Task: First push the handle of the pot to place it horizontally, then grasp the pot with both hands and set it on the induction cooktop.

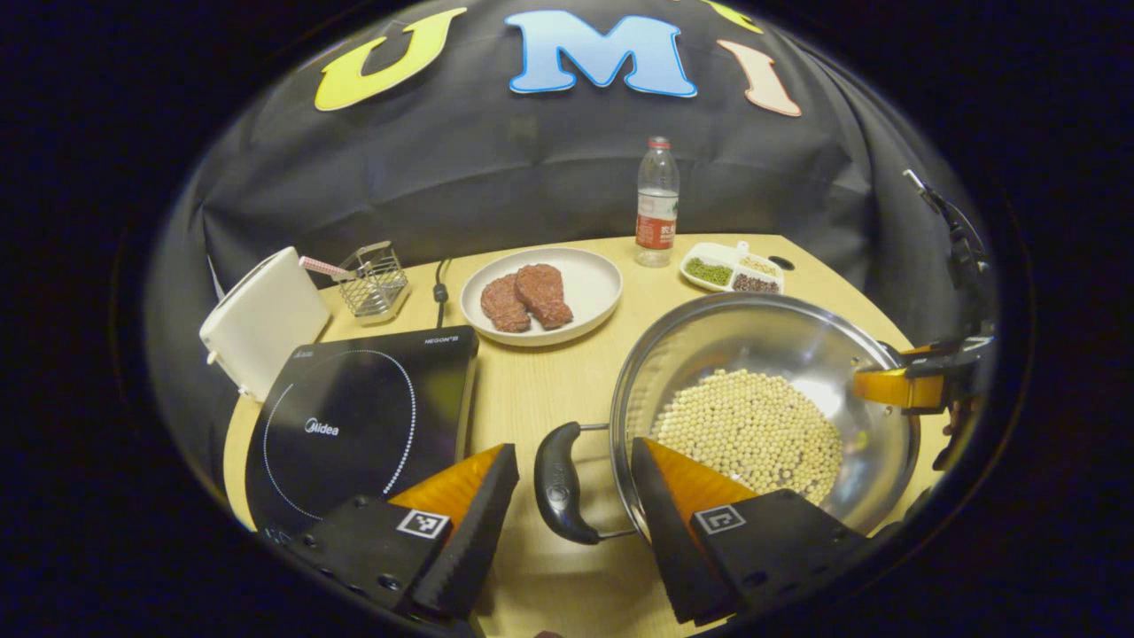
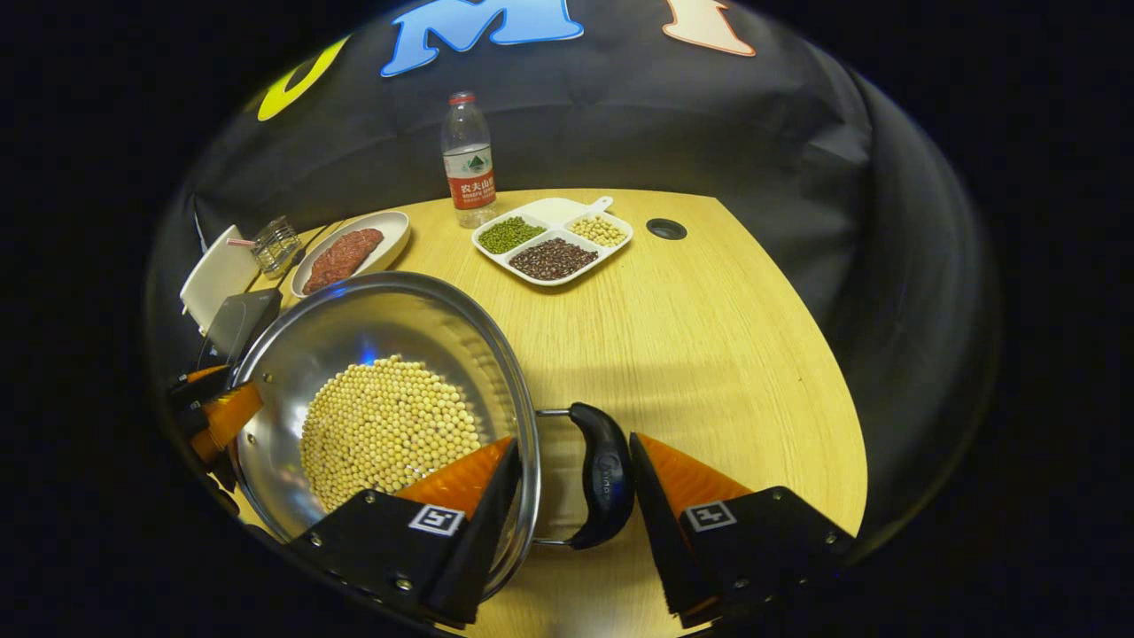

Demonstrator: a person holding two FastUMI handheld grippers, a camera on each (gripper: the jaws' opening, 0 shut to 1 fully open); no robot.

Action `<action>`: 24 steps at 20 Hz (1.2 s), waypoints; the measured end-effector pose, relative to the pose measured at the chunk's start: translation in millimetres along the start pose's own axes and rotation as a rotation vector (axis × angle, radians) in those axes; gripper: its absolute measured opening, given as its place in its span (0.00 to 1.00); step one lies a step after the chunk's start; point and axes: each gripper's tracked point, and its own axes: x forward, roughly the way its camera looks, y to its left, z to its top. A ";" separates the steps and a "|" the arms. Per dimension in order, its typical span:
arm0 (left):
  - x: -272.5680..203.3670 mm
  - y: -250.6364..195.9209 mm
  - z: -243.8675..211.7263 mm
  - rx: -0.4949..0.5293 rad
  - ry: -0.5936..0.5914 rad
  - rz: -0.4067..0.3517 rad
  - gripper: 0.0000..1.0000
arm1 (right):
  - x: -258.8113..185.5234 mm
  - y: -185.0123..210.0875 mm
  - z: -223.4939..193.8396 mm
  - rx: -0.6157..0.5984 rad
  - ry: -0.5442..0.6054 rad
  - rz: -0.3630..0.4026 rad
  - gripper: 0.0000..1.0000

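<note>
We see a wooden table [image 2: 709, 337]; on it a steel pot [image 1: 780, 354] of pale beans, with the black cooktop [image 1: 354, 425] just beside it, on the left gripper's side; the left gripper [image 1: 574, 496] straddles one black handle [image 1: 558, 483], jaws open, not pressing; the right gripper [image 2: 574, 483] straddles the opposite handle [image 2: 607, 474], open too; we judge both ready to close, then carry toward the cooktop.

Water bottle [image 2: 469, 159]; meat plate [image 1: 541, 295]; divided bean dish [image 2: 553, 241]; wire basket [image 1: 374, 280]; white box [image 1: 264, 320]
</note>
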 end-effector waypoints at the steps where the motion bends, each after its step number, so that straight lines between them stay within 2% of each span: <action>1: 0.5 -3.2 1.1 0.007 0.002 -0.010 0.80 | 5.2 -1.0 -2.6 -0.002 0.002 -0.001 0.69; 3: 8.8 -3.2 -0.6 0.038 0.009 -0.002 0.71 | 5.7 -1.8 -2.7 -0.004 0.004 0.009 0.69; 9: 6.1 -0.9 2.9 0.056 0.013 -0.010 0.69 | 3.7 -0.5 -2.7 0.004 0.014 0.021 0.55; 10: 6.2 0.0 1.8 0.067 0.019 -0.011 0.61 | 3.2 -0.2 -3.0 0.008 0.018 0.019 0.55; 11: 6.4 0.2 1.9 0.070 0.024 -0.014 0.59 | 2.7 -0.2 -3.5 0.013 0.023 0.016 0.55; 12: 5.4 0.6 1.3 0.067 0.029 -0.021 0.58 | 0.7 0.7 -3.1 0.014 0.023 0.015 0.55; 15: -0.3 3.6 4.8 0.053 0.026 -0.032 0.65 | -4.7 2.3 -1.7 0.000 0.017 0.014 0.55; 17: -8.8 5.5 6.9 0.048 0.026 -0.037 0.62 | -16.5 4.9 1.2 -0.005 0.007 0.014 0.55; 21: -27.5 14.1 19.5 0.047 0.019 -0.044 0.62 | -40.6 13.7 6.0 0.004 0.003 0.011 0.55; 22: -32.8 17.6 23.2 0.048 0.017 -0.048 0.58 | -47.4 16.6 8.6 0.007 -0.003 0.008 0.55; 24: -43.5 26.8 29.9 0.051 0.010 -0.054 0.60 | -57.5 25.1 12.8 0.008 -0.014 0.004 0.55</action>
